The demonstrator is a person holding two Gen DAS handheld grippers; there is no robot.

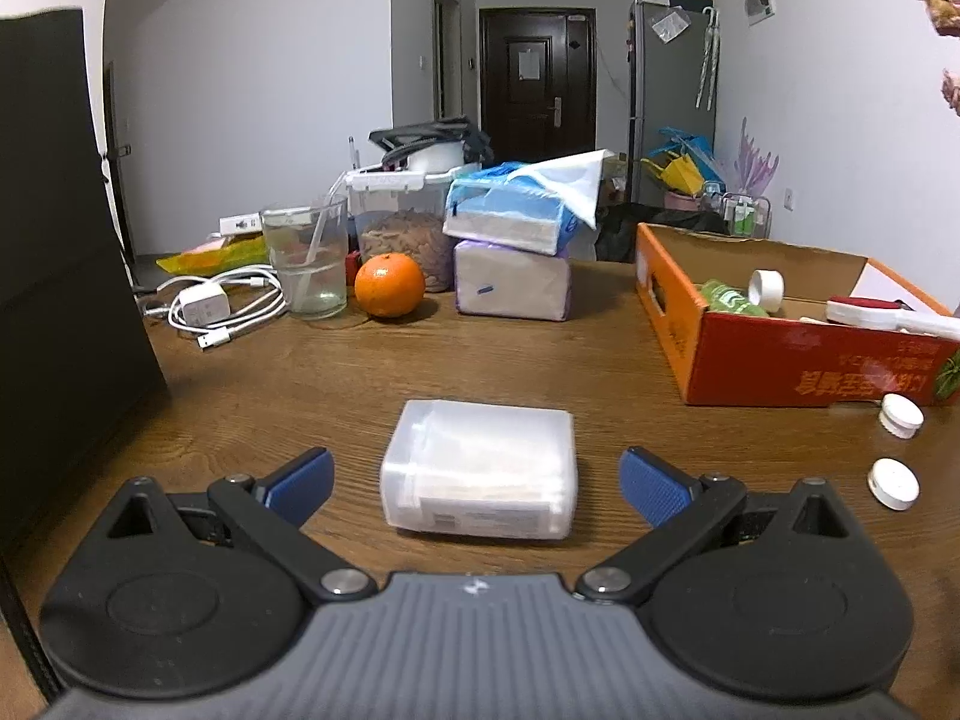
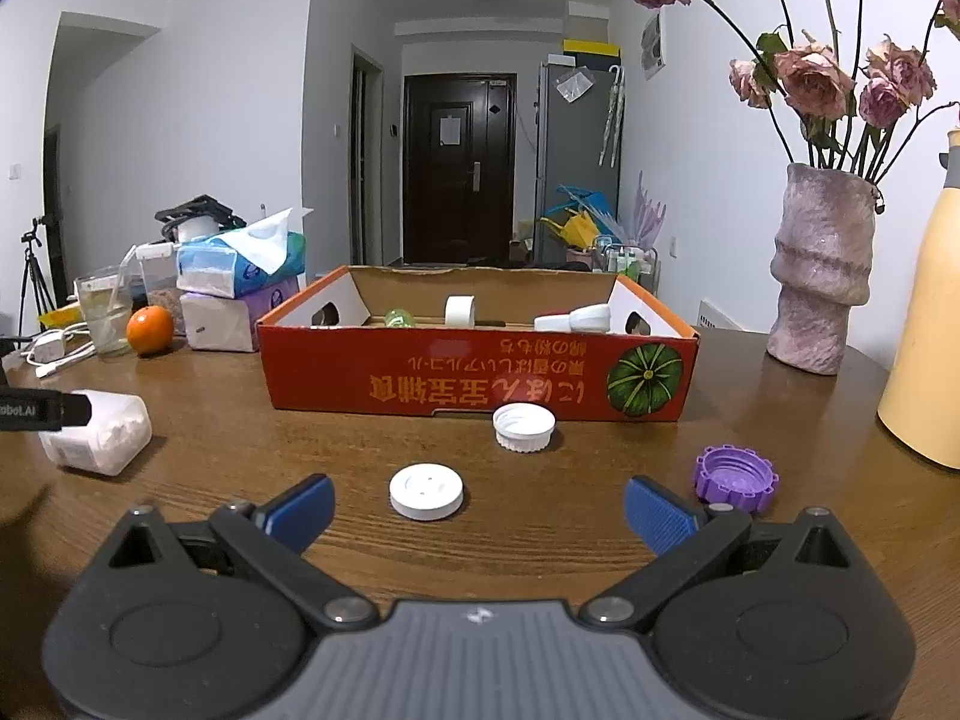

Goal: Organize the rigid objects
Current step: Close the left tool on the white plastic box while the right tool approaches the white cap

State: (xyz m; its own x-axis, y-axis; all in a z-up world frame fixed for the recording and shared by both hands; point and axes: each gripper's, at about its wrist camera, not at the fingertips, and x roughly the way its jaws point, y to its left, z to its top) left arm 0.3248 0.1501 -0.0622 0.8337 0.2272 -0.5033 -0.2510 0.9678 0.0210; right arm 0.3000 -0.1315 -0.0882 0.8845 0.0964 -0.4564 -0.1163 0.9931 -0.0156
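Observation:
A translucent plastic box (image 1: 480, 468) lies on the wooden table between the wide-open fingers of my left gripper (image 1: 477, 483), not touched; it also shows in the right wrist view (image 2: 99, 432). My right gripper (image 2: 480, 507) is open and empty, just behind a flat white lid (image 2: 426, 491). A ribbed white cap (image 2: 523, 426) lies in front of the orange cardboard box (image 2: 480, 381). A purple cap (image 2: 735, 478) lies by the right finger. The box holds a green bottle (image 1: 729, 298), a white cap (image 2: 459, 310) and a white container (image 2: 573, 319).
At the back left stand a glass (image 1: 306, 261), an orange (image 1: 389, 285), tissue packs (image 1: 510, 252), a charger with cable (image 1: 210, 303). A dark panel (image 1: 60, 252) stands at the left. A vase of dried roses (image 2: 822, 276) and a yellow jug (image 2: 924, 324) stand right.

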